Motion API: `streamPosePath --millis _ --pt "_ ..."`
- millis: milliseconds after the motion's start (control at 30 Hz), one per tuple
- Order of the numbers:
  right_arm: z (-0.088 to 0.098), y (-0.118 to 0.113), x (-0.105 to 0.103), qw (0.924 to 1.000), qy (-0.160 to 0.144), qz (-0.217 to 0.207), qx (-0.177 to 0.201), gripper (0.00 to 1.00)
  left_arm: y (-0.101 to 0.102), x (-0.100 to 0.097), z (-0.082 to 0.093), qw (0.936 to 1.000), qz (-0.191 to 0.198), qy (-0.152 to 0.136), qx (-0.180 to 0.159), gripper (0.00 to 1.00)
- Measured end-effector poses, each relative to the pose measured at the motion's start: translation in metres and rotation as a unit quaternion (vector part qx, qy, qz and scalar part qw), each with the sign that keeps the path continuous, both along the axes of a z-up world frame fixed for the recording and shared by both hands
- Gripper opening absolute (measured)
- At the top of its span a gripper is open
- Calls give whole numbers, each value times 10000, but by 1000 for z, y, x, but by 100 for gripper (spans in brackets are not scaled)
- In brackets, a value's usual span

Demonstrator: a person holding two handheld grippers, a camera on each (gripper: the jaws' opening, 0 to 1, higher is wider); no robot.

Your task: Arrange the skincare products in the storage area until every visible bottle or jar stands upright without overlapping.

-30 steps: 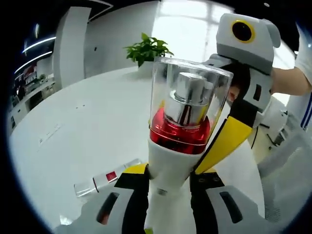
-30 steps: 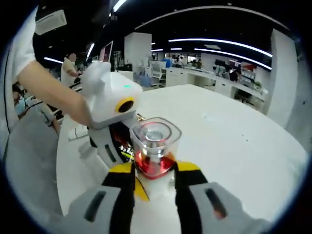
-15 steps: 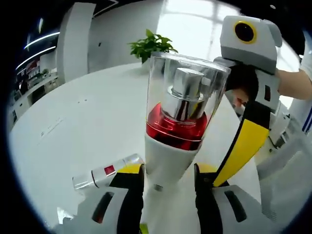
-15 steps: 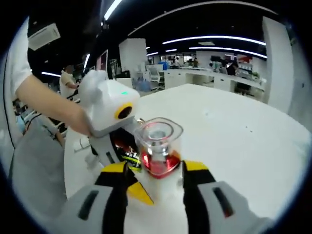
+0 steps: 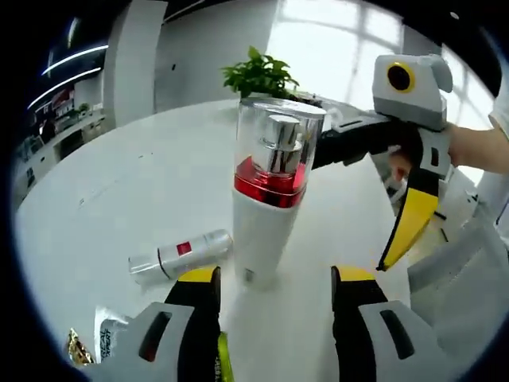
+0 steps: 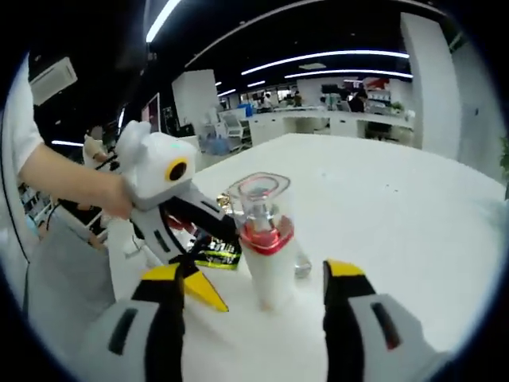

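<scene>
Jaws spread on both grippers; pump bottle point(image 5: 266, 199) stands upright.

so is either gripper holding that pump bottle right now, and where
Neither. The pump bottle stands free on the table, between the open jaws of the left gripper and right gripper.

We see the bottle point(image 6: 264, 239) upright on the white table point(image 6: 398, 207), free between our right gripper's point(image 6: 258, 298) spread fingers point(image 6: 343, 298). Left of the bottle, the left gripper point(image 6: 171, 195) hangs near it, above a dark packet point(image 6: 213, 255).
</scene>
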State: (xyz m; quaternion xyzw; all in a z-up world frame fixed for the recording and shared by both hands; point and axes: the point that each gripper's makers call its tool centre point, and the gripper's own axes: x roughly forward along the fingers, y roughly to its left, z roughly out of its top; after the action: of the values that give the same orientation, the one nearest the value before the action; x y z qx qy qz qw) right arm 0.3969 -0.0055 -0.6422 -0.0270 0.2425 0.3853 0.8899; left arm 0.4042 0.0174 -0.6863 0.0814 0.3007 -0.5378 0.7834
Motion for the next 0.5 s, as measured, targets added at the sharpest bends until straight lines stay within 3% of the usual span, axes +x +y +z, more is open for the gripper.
streamPosePath --millis 133,233,500 --pt "-3 3 -14 9999 87 -33 41 77 12 -9 4 9998 180 64 -63 64" --pt "-7 4 -25 9999 159 -27 61 79 21 -16 5 9994 328 77 -56 75" --pt "-4 2 -48 9995 258 -117 134 83 46 -34 10 9978 640 133 -75 81"
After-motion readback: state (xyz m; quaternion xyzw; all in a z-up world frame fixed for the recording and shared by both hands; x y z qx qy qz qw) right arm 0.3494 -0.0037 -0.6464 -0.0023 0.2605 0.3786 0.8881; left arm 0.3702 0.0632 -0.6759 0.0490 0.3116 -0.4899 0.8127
